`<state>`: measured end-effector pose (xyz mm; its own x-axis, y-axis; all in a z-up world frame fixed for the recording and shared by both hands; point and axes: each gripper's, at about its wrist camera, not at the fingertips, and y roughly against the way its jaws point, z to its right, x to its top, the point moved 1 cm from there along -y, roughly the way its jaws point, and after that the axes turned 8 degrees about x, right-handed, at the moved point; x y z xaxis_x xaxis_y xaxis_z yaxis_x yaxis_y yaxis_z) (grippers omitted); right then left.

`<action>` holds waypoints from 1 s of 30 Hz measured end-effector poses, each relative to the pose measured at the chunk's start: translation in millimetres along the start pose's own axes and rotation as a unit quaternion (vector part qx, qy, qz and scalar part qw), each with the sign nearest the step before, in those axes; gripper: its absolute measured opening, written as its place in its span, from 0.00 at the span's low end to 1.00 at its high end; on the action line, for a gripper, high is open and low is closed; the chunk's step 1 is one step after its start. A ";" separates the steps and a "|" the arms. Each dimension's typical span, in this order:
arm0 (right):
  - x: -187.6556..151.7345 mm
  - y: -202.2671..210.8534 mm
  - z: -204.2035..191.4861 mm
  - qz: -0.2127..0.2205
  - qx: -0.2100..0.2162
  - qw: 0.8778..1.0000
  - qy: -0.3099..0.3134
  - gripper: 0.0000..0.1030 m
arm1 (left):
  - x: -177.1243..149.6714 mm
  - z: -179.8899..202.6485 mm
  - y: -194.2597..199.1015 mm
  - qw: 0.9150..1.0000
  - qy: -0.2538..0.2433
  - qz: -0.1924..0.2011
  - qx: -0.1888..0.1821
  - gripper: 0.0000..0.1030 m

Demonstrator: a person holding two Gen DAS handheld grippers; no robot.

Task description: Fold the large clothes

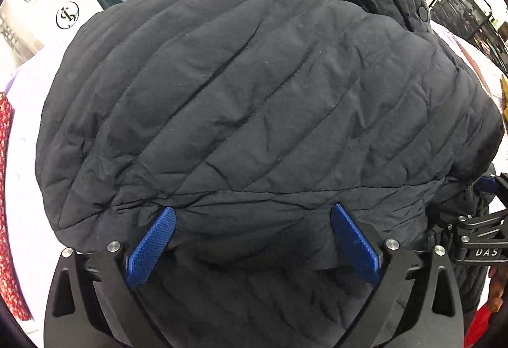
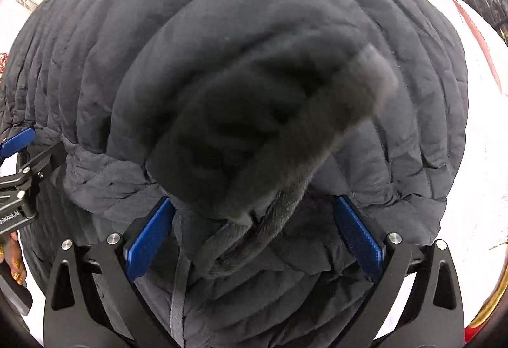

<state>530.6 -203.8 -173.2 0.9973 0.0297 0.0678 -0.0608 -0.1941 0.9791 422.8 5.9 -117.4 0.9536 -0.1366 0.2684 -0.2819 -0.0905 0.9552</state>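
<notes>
On the white table [image 1: 28,132] lies the big black puffy jacket [image 1: 254,100], folded over. Both hand-held grippers, the left [image 1: 253,244] and the right [image 2: 253,237], stand wide open above it, holding nothing. I think each should grab one thick edge and fold it flat.

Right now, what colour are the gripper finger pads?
Blue, with a fine textured surface; clearest on the left gripper's pads in the left wrist view.

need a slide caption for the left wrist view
Left gripper, blue fingers spread wide, poised over a folded black quilted puffer jacket on a white surface.
</notes>
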 end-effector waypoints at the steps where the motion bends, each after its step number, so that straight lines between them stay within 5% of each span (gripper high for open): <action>1: -1.2 0.8 -3.5 0.002 -0.003 1.000 0.001 0.96 | -1.5 0.7 -4.1 1.000 0.000 0.006 -0.001 0.94; 6: -3.3 -0.2 -13.8 0.014 -0.012 1.000 0.005 0.96 | -15.5 -0.4 -10.0 0.999 -0.003 0.039 -0.001 0.94; 17: -30.3 14.6 -28.1 0.021 -0.011 1.000 0.006 0.96 | -14.2 -2.3 -13.4 1.000 -0.007 0.031 -0.003 0.94; 21: -37.5 21.9 -19.6 0.014 -0.008 1.000 0.003 0.95 | -12.6 4.1 7.2 0.999 -0.019 0.032 0.011 0.94; 23: -45.4 44.0 -21.5 0.048 -0.005 0.999 -0.004 0.95 | -17.5 6.7 20.8 0.998 -0.026 0.045 0.017 0.93; 26: -64.7 70.3 -28.3 0.080 0.012 0.997 0.019 0.95 | -31.7 8.3 45.4 0.997 -0.037 0.066 -0.001 0.94; 30: -100.1 86.0 -28.2 0.067 0.030 0.996 0.050 0.95 | -65.7 -3.7 69.9 0.996 -0.038 0.074 -0.026 0.94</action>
<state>424.4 -195.8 -90.3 0.9710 0.0974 0.2184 -0.1867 -0.2619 0.9468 340.8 12.2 -67.8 0.8902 -0.2197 0.3991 -0.4114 -0.0118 0.9114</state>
